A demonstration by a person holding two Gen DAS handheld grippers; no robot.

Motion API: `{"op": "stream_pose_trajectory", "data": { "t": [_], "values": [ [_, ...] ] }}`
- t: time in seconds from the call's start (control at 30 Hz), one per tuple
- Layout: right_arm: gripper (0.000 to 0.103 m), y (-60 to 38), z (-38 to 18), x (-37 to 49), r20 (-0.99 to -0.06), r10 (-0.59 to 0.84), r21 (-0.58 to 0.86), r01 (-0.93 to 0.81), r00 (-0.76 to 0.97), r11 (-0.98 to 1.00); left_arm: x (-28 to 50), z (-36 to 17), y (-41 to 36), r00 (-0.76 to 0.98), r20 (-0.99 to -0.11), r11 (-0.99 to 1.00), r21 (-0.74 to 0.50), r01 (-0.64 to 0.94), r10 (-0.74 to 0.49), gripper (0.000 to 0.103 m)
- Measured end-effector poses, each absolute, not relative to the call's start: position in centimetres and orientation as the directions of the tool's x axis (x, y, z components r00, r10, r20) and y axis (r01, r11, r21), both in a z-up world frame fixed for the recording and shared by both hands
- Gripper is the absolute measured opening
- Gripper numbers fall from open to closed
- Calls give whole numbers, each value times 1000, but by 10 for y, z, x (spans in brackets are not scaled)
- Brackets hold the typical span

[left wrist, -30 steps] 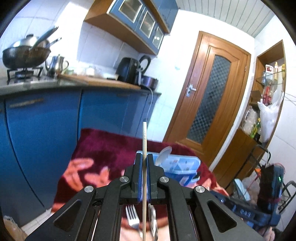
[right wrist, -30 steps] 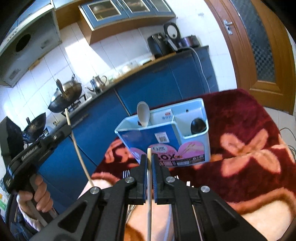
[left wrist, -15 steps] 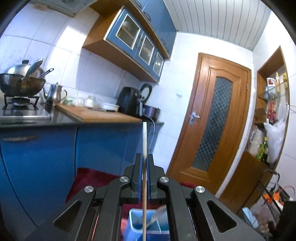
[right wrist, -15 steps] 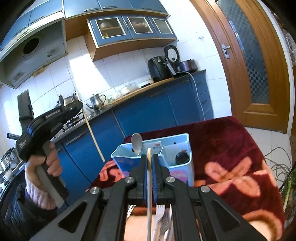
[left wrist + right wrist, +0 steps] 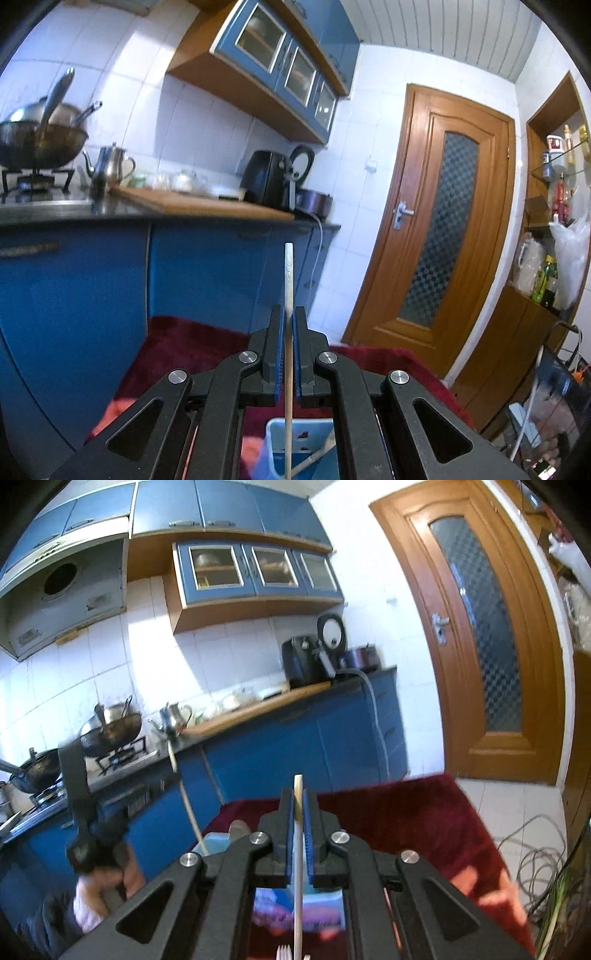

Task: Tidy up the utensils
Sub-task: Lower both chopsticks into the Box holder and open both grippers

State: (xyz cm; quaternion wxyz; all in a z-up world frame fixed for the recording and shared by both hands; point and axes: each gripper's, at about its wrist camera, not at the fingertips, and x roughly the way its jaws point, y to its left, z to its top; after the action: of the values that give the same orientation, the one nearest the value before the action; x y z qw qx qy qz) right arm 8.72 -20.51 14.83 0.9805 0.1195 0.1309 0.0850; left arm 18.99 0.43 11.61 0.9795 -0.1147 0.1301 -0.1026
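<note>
A home kitchen, no doubt about it. Blue base cabinets (image 5: pixel 207 273) run under a dark counter, and blue glass-front wall cupboards (image 5: pixel 255 572) hang at twelve o'clock over white tiled walls (image 5: pixel 147 657). At nine o'clock there's a wok (image 5: pixel 40 144) on a gas burner, a steel kettle (image 5: pixel 107 166) just beside it, then a wooden board (image 5: pixel 199 206) and a black air fryer (image 5: pixel 266 181). A range hood (image 5: pixel 62 590) sits at ten o'clock. Wooden door (image 5: pixel 443 236) with patterned glass at two o'clock, pantry shelves (image 5: pixel 554 206) with bottles at three.
</note>
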Motion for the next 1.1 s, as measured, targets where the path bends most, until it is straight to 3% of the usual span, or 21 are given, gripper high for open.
{"op": "stream_pose_trajectory", "data": {
  "t": [0.2,0.57,0.97,1.0,1.1],
  "values": [
    [6,-201,168,106,-106,117,203,-93,987,975,190,102,1,936,-256,952,-249,176,-240,4],
    [7,-181,170,141,24,-23,111,20,999,994,190,87,-4,921,-293,953,-237,190,-256,4],
    [8,-179,130,164,-159,45,80,-33,986,996,195,80,-3,900,-337,948,-248,200,-278,4],
    [10,-180,127,164,-170,53,84,-39,984,996,195,80,-4,896,-345,948,-247,200,-279,6],
    [27,-183,122,163,-193,76,122,-53,978,991,192,81,-6,889,-363,950,-239,201,-280,19]
  ]
}}
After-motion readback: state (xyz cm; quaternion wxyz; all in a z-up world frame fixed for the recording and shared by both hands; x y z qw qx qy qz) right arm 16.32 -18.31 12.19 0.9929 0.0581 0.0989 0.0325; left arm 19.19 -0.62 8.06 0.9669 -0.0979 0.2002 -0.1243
